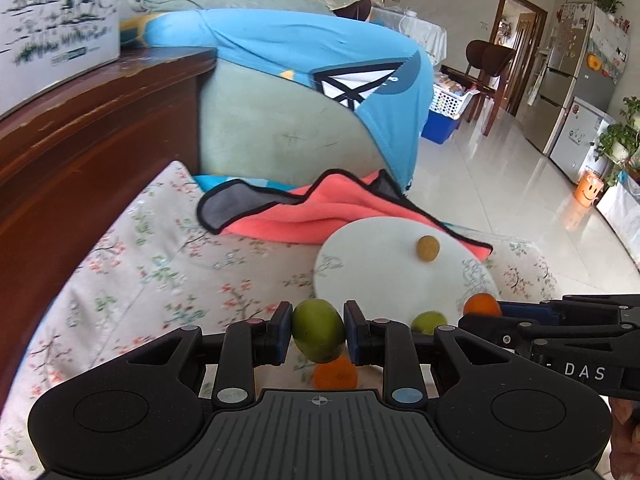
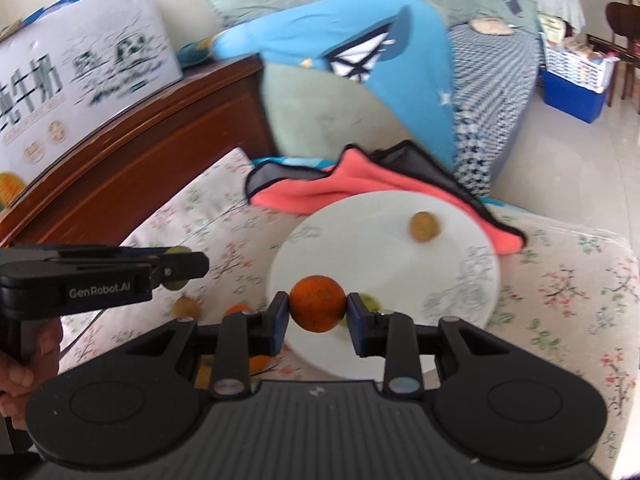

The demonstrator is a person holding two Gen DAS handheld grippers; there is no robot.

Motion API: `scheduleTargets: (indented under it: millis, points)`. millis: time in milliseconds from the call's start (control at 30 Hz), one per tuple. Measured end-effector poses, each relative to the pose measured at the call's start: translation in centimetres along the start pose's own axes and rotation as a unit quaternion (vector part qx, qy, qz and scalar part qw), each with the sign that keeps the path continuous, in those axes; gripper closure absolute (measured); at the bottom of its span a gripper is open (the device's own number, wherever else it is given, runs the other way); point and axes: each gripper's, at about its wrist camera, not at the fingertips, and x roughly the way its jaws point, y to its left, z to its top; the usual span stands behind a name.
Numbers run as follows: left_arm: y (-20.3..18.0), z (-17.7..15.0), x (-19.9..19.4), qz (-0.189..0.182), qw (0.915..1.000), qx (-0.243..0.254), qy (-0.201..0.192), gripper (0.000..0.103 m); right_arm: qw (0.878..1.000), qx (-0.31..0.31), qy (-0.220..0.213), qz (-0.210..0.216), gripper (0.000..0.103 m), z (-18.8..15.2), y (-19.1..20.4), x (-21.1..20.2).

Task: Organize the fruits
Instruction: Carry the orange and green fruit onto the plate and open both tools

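The left hand-held gripper (image 1: 319,330) grasps a green fruit (image 1: 319,330) above the flowered cushion (image 1: 140,280). The right hand-held gripper (image 2: 318,309) grasps an orange (image 2: 318,309) over the near edge of the white plate (image 2: 360,232), where a small brown fruit (image 2: 425,226) lies. More fruit sits on the cushion below.

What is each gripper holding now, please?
Left gripper: shut on a green fruit.
Right gripper: shut on an orange fruit.
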Motion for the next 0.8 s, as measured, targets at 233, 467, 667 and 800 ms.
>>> scheduleTargets:
  millis: [233,467,667,800]
  points:
    - [-1.8,0.3,2.6,-0.007,0.9999,0.004,0.014,0.078,0.999,0.028,0.004,-0.032,0.072,-0.1,-2.6,0.6]
    - [-2.7,0.5,5.0,-0.006,0.9996,-0.003,0.026,0.078,0.998,0.045,0.017,-0.048,0.072,-0.6,-3.9,1.7]
    - [-3.1,0.4,6.8,-0.001,0.9993,-0.003,0.038,0.078,0.997,0.053,0.025,-0.056,0.072,-0.8,-4.4,2.7]
    - [-3.2,0.5,7.1,-0.007,0.9993,-0.008,0.037,0.077,0.996,0.059,0.031,-0.058,0.072,-1.0,-4.7,3.4]
